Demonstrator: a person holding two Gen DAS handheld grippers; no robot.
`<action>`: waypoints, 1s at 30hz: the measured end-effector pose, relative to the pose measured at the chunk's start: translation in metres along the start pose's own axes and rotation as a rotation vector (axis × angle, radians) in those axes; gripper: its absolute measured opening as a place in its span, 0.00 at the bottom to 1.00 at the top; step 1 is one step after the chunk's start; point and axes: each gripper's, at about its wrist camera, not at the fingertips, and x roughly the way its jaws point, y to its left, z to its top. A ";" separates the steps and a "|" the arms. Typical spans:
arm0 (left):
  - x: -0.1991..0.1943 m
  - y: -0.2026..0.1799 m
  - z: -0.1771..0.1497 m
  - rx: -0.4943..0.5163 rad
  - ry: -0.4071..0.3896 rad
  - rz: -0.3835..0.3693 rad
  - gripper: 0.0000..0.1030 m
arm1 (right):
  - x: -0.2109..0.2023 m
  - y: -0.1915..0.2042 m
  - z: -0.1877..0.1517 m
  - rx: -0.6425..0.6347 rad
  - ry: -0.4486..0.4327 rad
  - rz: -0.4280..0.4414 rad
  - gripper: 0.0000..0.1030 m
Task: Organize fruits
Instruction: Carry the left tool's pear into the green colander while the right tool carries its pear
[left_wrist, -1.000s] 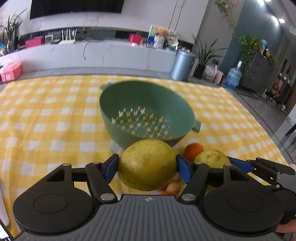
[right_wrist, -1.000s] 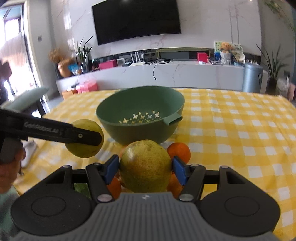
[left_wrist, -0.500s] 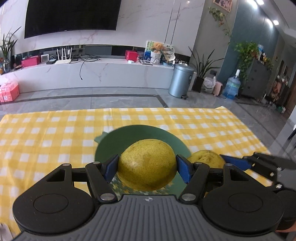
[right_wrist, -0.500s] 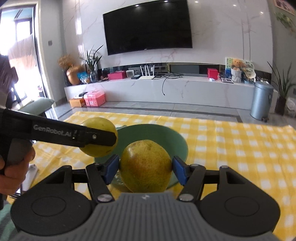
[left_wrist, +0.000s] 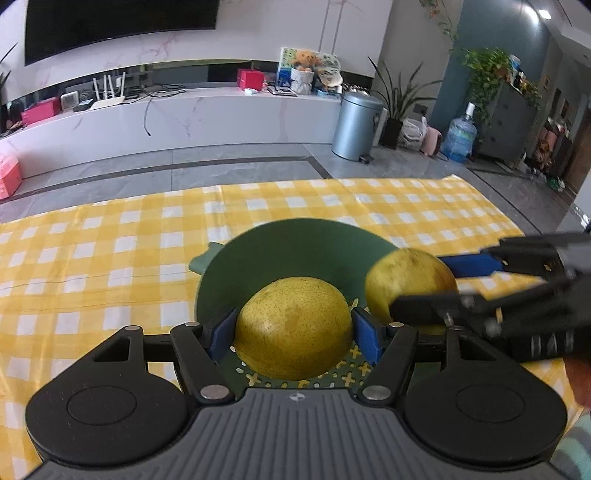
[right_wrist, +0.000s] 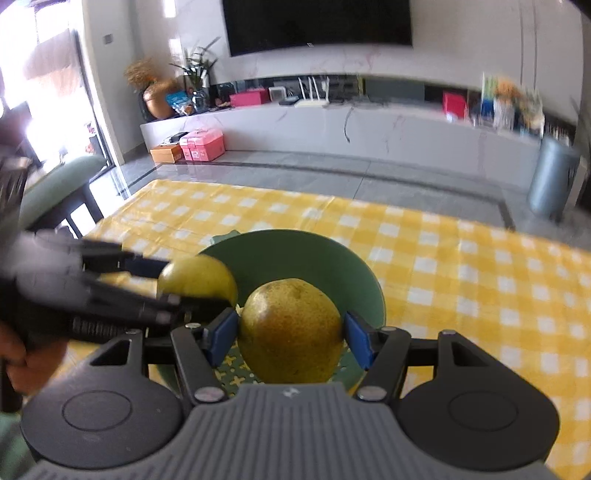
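Note:
My left gripper (left_wrist: 293, 332) is shut on a yellow pear (left_wrist: 293, 326) and holds it over the green colander bowl (left_wrist: 280, 251). My right gripper (right_wrist: 290, 332) is shut on a yellow-green pear (right_wrist: 290, 328), also over the bowl (right_wrist: 295, 258). In the left wrist view the right gripper's pear (left_wrist: 408, 280) hangs at the bowl's right rim. In the right wrist view the left gripper's pear (right_wrist: 197, 277) is at the bowl's left rim. The two pears are close side by side.
The bowl stands on a table with a yellow and white checked cloth (left_wrist: 110, 258). The other fruits on the table are hidden below the grippers. Beyond the far table edge is a grey floor (left_wrist: 221, 166).
Both grippers have risen from table level and moved forward with their pears, from in front of the bowl to over it. The oranges on the table have dropped out of view.

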 end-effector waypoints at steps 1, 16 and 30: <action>0.001 -0.001 -0.001 0.020 0.004 0.003 0.74 | 0.004 -0.004 0.003 0.020 0.011 0.008 0.59; 0.016 -0.032 -0.015 0.260 0.105 0.057 0.74 | 0.074 -0.002 0.022 -0.039 0.221 -0.010 0.59; 0.022 -0.033 -0.018 0.232 0.146 0.106 0.75 | 0.106 0.015 0.014 -0.168 0.304 -0.103 0.59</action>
